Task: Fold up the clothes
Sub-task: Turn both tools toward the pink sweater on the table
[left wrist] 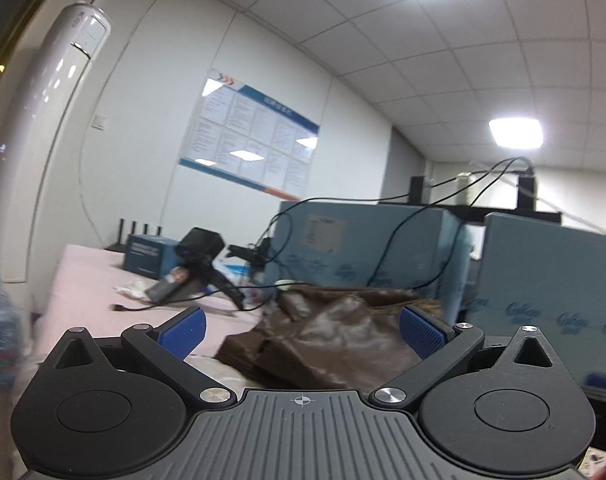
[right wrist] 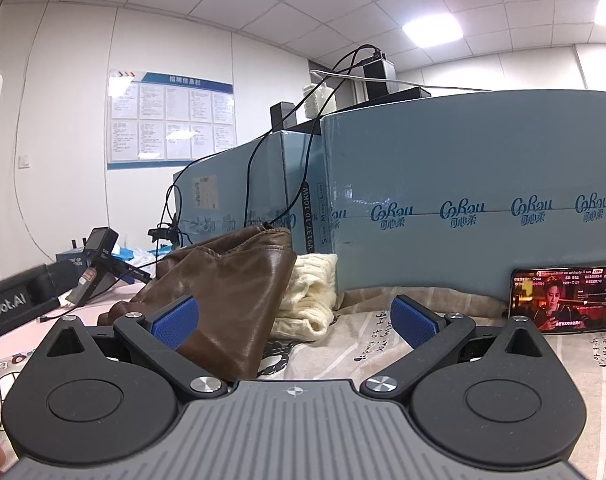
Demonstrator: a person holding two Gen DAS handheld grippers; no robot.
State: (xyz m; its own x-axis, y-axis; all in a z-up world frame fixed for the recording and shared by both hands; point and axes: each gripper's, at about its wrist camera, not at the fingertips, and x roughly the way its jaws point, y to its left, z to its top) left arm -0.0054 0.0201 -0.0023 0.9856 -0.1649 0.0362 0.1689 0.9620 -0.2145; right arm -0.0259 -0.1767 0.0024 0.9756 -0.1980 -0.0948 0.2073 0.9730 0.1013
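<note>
Carefully now: with left gripper (left wrist: pixel 301 330) and right gripper (right wrist: pixel 295 320) both spread wide and empty, pinch opposite edges of the crumpled brown leather garment (right wrist: pixel 231 280). Lift clear of the cream knitted cloth (right wrist: pixel 311 300) before folding

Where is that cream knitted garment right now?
In the right wrist view, the cream knit garment lies crumpled on the printed sheet, tucked between the brown leather jacket and the blue cardboard box.

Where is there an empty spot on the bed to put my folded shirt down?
The printed sheet lies bare between the cream knit and the phone, in front of the blue boxes. It is crowded further left: the brown leather garment, then cables and the black camera on its stand.
</note>
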